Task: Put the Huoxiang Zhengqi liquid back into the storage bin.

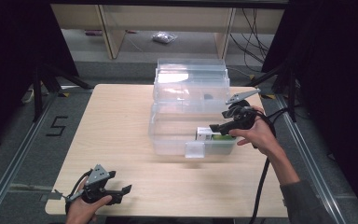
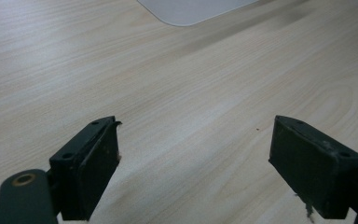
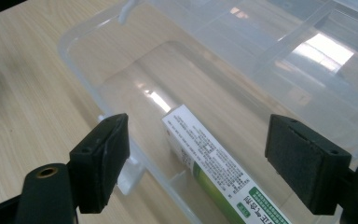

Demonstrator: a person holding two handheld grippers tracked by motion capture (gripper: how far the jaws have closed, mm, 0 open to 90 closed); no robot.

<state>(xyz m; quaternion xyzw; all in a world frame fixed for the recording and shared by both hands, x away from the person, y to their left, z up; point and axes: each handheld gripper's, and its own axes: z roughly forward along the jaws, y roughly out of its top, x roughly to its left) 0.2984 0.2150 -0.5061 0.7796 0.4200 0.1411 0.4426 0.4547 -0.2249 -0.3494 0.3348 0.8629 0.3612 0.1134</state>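
A clear plastic box (image 1: 168, 135) with its lid raised behind it stands in the middle of the wooden table (image 1: 116, 116). Inside, by the near right wall, lies a white and green carton (image 1: 212, 135), seen close in the right gripper view as a long printed carton (image 3: 214, 163) on the box floor (image 3: 135, 88). My right gripper (image 1: 213, 127) hovers open just over that carton, jaws wide on either side of it, not touching. My left gripper (image 1: 127, 189) rests open near the table's front left edge, above bare wood (image 2: 191, 130).
The box lid (image 1: 191, 79) stands upright at the back of the box, and a latch tab (image 1: 195, 149) sticks out at its front. A corner of the box (image 2: 191, 9) shows far ahead of the left gripper. Dark tripod legs flank the table.
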